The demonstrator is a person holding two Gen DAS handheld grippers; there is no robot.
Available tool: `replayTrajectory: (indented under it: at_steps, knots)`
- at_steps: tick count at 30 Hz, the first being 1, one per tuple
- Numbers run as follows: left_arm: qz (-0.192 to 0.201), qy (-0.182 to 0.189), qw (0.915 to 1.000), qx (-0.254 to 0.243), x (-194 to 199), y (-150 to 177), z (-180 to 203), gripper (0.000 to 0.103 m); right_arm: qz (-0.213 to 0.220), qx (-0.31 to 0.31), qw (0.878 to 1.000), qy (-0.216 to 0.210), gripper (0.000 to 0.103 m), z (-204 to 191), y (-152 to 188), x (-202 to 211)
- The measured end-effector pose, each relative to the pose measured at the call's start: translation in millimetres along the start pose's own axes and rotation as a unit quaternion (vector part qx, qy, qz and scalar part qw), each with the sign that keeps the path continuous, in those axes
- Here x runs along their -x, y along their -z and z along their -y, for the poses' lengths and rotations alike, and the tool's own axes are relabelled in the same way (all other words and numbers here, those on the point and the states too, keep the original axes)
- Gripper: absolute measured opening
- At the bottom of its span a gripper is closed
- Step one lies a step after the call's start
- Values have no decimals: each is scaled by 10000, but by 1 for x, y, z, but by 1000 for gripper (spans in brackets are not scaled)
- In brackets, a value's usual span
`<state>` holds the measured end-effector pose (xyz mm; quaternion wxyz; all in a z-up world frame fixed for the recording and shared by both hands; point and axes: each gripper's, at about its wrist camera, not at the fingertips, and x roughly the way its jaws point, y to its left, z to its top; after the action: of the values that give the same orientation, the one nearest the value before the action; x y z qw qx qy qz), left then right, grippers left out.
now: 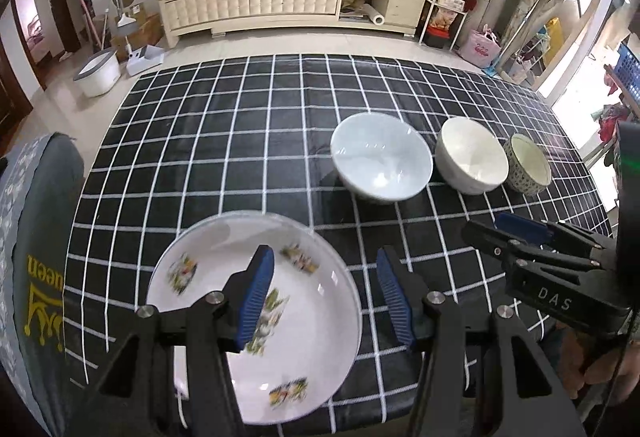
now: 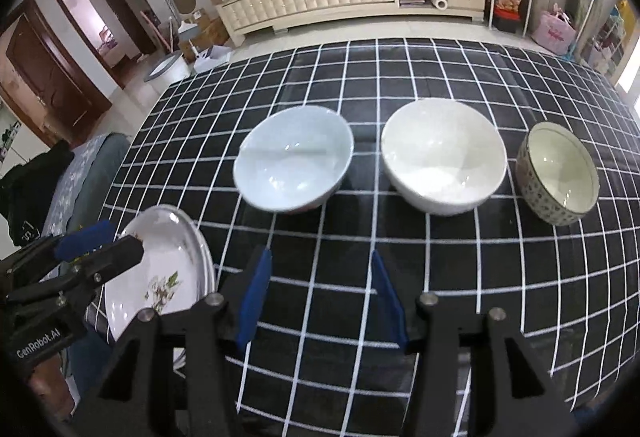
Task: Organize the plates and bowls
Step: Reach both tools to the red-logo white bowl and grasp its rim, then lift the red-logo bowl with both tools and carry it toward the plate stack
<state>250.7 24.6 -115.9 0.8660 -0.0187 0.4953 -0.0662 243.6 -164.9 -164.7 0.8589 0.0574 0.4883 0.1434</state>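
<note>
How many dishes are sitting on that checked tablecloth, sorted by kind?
Bowls: 3 (pale blue bowl, white bowl, patterned bowl)
Plates: 1 (flowered plate)
Total: 4

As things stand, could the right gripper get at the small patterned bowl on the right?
Probably yes. The right gripper is open and empty above bare checked cloth, and nothing stands between it and the patterned bowl, which sits apart from the white bowl.
</note>
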Motion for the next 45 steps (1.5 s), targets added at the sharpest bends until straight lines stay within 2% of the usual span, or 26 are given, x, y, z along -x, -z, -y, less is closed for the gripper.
replayTrajectory:
  at_steps: [9,14,20,22,24,27,34,37,41,45]
  knots:
    - [-68,39,10000,-18,-34,-39,1,51,29,57,10000,31,56,10,-28,-18]
    - [-256,117,9996,18,-53,-56,-2,51,-8,214,9998,32,56,9,-41,-31]
    - [-251,52,9994,-213,-70,-73,2,51,-33,370,9993,18,56,7,-52,-44]
    - [-286,63,9993,-233,-77,-79,1,50,-71,395,9992,-7,52,7,-55,-50]
    - [-375,115,9990,-233,-86,-83,0,39,-156,436,9989,-47,42,7,-57,-56]
    - [-509,120,9984,-231,-99,-85,-1,29,-179,523,9985,-51,42,5,-59,-62]
    - [-685,98,9972,-274,-122,-88,-3,29,-334,556,9979,-27,37,11,-65,-79]
    - [-773,81,9966,-262,-129,-86,-4,23,-403,608,9973,4,30,12,-63,-85]
    - [-832,125,9958,-360,-134,-88,-1,18,-396,593,9975,-15,25,15,-63,-87]
    - [-942,90,9945,-455,-142,-87,4,17,-491,639,9967,116,14,16,-62,-92]
